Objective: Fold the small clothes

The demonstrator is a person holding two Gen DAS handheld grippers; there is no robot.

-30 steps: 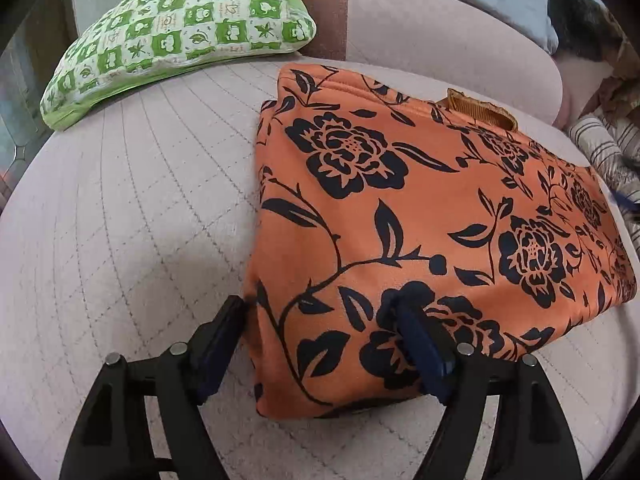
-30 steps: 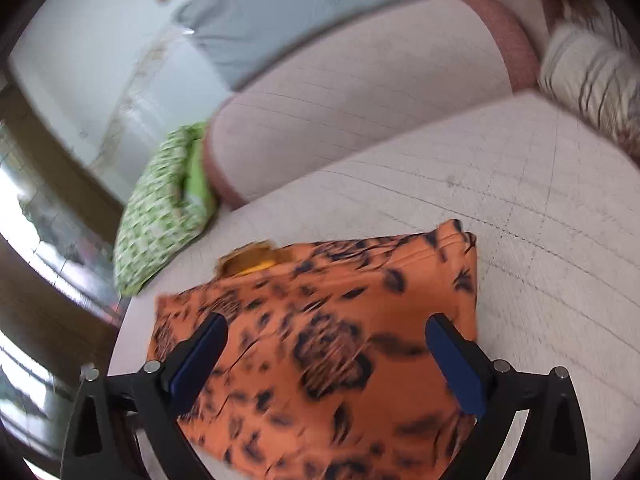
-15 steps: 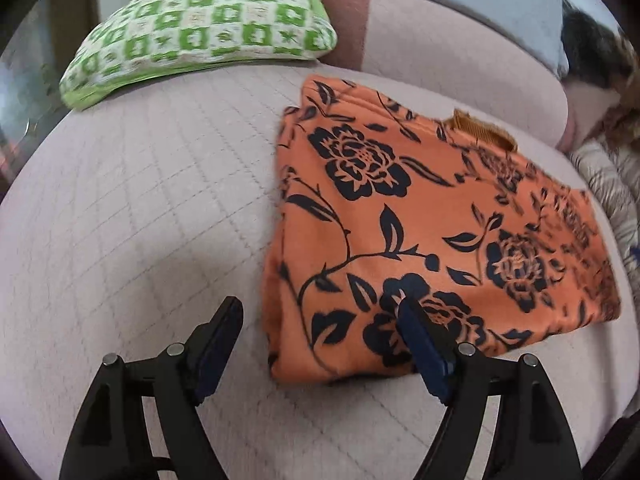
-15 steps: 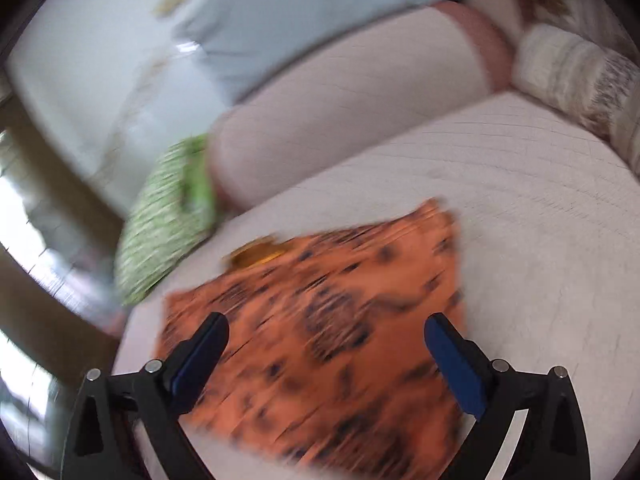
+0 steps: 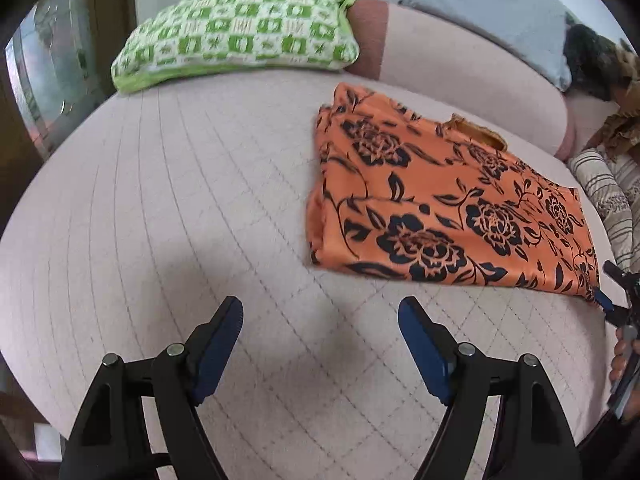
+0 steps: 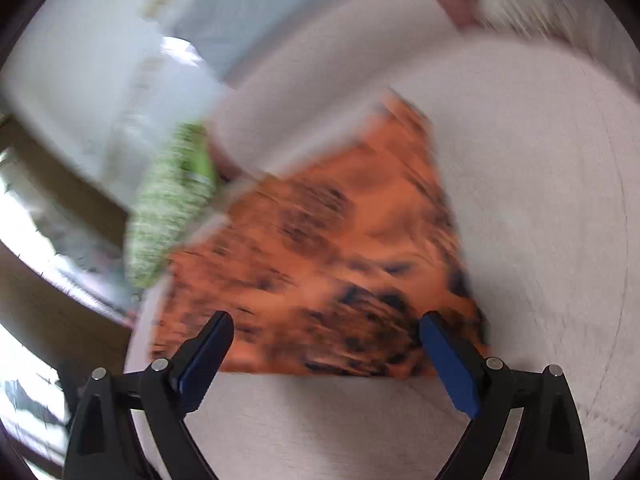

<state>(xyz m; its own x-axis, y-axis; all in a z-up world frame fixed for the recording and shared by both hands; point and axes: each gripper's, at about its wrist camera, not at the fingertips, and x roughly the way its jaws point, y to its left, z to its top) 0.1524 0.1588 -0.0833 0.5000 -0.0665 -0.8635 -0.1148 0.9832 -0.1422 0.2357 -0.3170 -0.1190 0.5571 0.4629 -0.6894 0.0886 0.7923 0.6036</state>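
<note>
Garment: the folded orange floral cloth (image 5: 448,200) lies flat on the quilted pink cushion (image 5: 180,200), long axis running from the green pillow (image 5: 236,32) side toward the striped one.
Left claw (image 5: 320,328): spread and empty, cloth ahead and to its right, apart from it.
Right claw (image 6: 326,344): spread, jaws just narrowing, straddling the cloth's near edge without pinching it; the nearer one.
Change: the left claw has backed off the cloth's corner; the right has closed in.
</note>
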